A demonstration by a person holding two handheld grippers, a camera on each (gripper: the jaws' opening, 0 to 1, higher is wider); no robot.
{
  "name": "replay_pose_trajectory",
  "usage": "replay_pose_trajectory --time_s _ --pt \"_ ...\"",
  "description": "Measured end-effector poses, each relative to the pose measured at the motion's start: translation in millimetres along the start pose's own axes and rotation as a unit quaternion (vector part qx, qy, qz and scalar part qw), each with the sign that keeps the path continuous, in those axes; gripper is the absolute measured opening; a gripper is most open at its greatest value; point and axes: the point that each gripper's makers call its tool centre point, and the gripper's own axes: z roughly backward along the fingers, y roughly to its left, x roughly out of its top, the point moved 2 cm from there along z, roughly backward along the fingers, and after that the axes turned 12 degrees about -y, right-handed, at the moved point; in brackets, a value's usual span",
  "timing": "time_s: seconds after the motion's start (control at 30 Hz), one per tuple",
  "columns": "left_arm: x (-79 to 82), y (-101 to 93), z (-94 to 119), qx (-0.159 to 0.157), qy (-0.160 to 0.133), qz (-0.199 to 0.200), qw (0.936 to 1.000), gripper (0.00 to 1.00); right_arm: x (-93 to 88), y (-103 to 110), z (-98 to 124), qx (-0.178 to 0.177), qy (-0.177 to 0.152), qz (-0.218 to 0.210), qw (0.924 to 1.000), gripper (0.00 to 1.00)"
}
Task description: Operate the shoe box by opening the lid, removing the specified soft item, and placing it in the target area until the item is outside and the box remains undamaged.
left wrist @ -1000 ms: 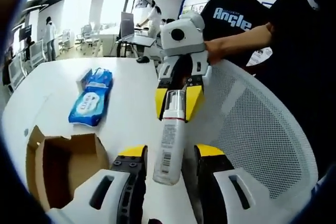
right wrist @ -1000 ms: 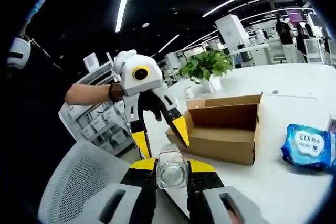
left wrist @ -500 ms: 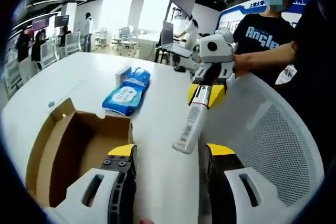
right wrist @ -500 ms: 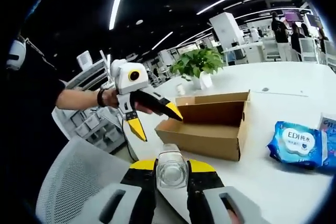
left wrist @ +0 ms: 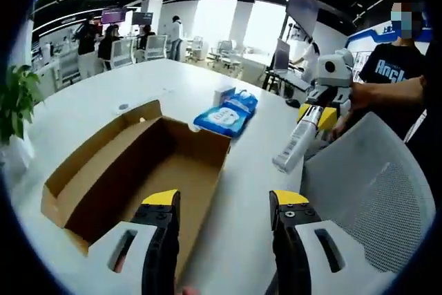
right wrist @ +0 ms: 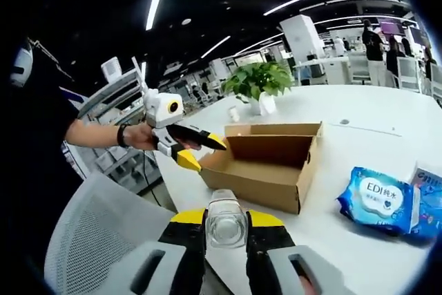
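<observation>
Pulled my left gripper (left wrist: pixel 222 202) back from bottle (left wrist: pixel 299 142) toward box (left wrist: pixel 138 167); its jaws were spread, empty. Right gripper (right wrist: pixel 226 220) clenched bottle by cap end, long axis toward left gripper, over tabletop (left wrist: pixel 255 191) edge, outside box.

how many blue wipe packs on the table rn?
2, side by side: one wipe pack nearer the cardboard box, a second wipe pack cut off at the right gripper view's edge. More may be hidden.
</observation>
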Motion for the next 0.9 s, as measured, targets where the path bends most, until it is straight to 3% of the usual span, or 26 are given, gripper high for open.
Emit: replay_pose_trajectory --time_s 0.47,0.9 --pt "5.8 -2.2 9 0.089 -0.054 0.049 0.9934 0.53 15.0 -58 36 -0.044 0.037 0.022 0.9981 0.17" --pt "7.2 -6.9 14 0.129 -0.074 0.071 0.9863 0.52 32.5 -119 47 -0.090 0.063 0.029 0.9935 0.17"
